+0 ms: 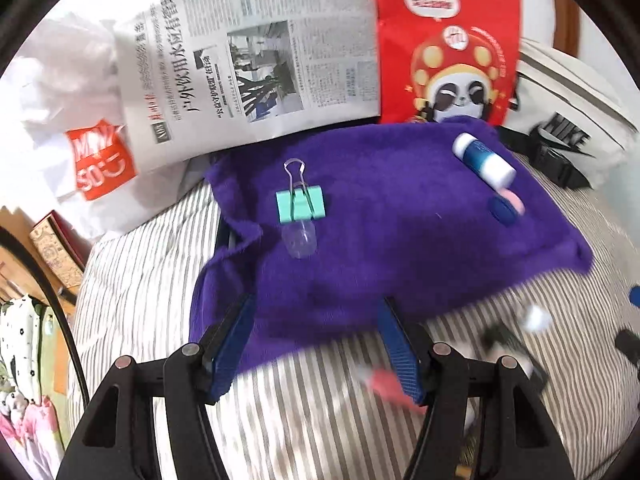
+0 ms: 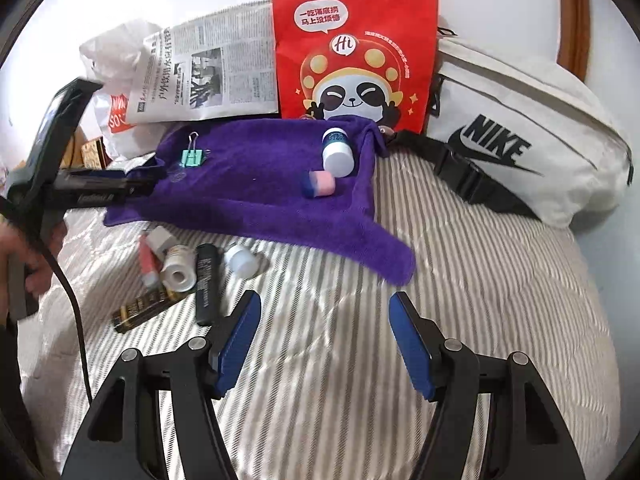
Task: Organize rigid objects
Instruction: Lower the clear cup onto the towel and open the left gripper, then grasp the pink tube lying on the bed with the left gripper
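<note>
Blue-padded jaws of the right gripper [image 2: 325,340] stand apart over the striped bedcover [image 2: 460,300], with nothing between them. Going left to right in the right wrist view, a person's hand [image 2: 24,256] holds the left gripper [image 2: 148,178] at the left edge of the purple fleece towel [image 2: 260,192]; the left wrist view shows its jaws apart too, empty, over the towel's near edge.

On the towel lie a mint-green binder clip [image 2: 191,157] with wire handles, then a pink-and-blue short cylinder [image 2: 320,185] on its side, and just behind it, touching or nearly so, a white bottle with a blue label [image 2: 337,151]. In the left wrist view a small clear plastic piece [image 1: 300,242] lies against the clip.

Off the towel, on the bedcover just in front of its near edge, waits a loose cluster: a pink tube [image 2: 146,260], a white roll-shaped cylinder [image 2: 179,268], a black-and-gold flat stick [image 2: 144,307], a black tube [image 2: 207,284] and a small white cap-like piece [image 2: 241,261].

The step in hand looks like fetching the next piece from that cluster for the towel. To do it well, the right gripper should take an outer piece first, the white cap or the black tube, closing across the narrow width. The things crowd each other, so a careless approach could nudge the roll away. Set it in the towel's bare middle, well clear of the bottle.
</note>
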The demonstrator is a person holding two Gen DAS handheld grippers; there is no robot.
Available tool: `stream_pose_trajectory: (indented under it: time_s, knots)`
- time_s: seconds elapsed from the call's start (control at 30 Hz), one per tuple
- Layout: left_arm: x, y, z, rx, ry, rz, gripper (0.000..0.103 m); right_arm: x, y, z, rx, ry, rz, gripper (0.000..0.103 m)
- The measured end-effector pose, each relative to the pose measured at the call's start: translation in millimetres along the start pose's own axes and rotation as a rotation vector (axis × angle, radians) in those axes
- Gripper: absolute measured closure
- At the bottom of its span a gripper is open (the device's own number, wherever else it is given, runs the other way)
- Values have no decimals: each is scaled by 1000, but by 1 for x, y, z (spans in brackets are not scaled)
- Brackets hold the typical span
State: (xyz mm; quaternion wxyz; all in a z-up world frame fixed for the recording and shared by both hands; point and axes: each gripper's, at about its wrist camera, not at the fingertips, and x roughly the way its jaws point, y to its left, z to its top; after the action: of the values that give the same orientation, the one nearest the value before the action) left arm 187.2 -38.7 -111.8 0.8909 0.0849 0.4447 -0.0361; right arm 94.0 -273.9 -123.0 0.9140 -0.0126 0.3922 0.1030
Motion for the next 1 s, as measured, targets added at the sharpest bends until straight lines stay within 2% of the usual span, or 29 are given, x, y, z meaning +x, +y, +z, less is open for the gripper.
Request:
stream_pose_trajectory:
  time_s: [0.17,0.33,0.6,0.7,0.83,1.0]
  knots:
    - [1,6,-34,-56,58,-70,41,-6,1,-9,19,13,6,37]
    - [4,9,-58,-88,96,-87,41,-9,1,-16,24,25,15,37]
    - [17,-1,-45,-145,119,-161,41,-4,-1,-23,34,50,16,37]
    - [26,-6,-43,-149,145,-131,41,-2,-2,-22,37,52,21,37]
    - [23,-19,-46,-58,123,-63,40,1,-1,-23,31,57,29,37]
    - [13,4,-59,-84,128,-42,38,4,-4,-25,33,63,26,37]
